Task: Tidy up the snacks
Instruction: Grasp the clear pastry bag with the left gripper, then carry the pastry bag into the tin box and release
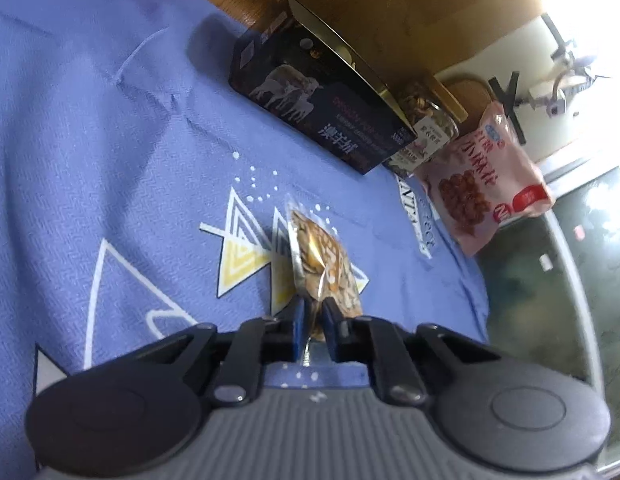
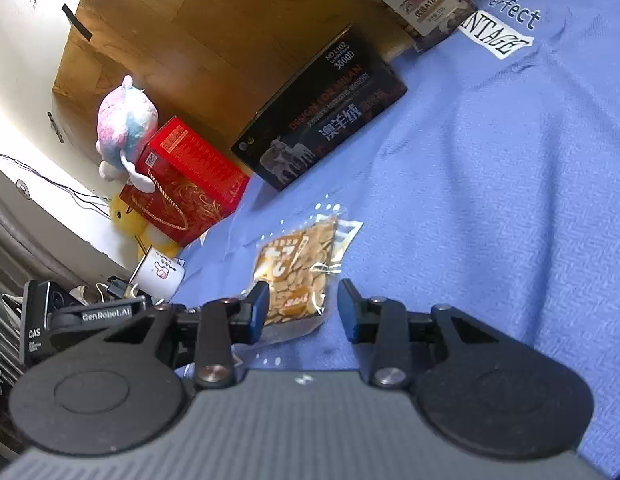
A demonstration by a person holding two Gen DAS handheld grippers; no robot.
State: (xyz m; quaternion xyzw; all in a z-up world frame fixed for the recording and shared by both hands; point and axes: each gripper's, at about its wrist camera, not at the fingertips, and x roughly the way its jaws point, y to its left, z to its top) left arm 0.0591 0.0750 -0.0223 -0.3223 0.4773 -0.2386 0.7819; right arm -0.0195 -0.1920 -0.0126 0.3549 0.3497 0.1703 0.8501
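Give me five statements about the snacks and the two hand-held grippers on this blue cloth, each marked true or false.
1. The left hand-held gripper is shut on a clear snack packet. True.
2. The right hand-held gripper holds a packet. False: it is open, with the peanut packet lying flat on the blue cloth.
3. The black box stands by a nut jar. True.
4. The pink bag is green. False: pink and white.
5. The red box lies in the cloth's middle. False: at its edge.

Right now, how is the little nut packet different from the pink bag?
The nut packet is see-through and golden; the pink bag is not see-through, with a picture of its snack. The left gripper pinches the nut packet on edge, while nothing grips the pink bag by the blue cloth. Both are sealed snacks.
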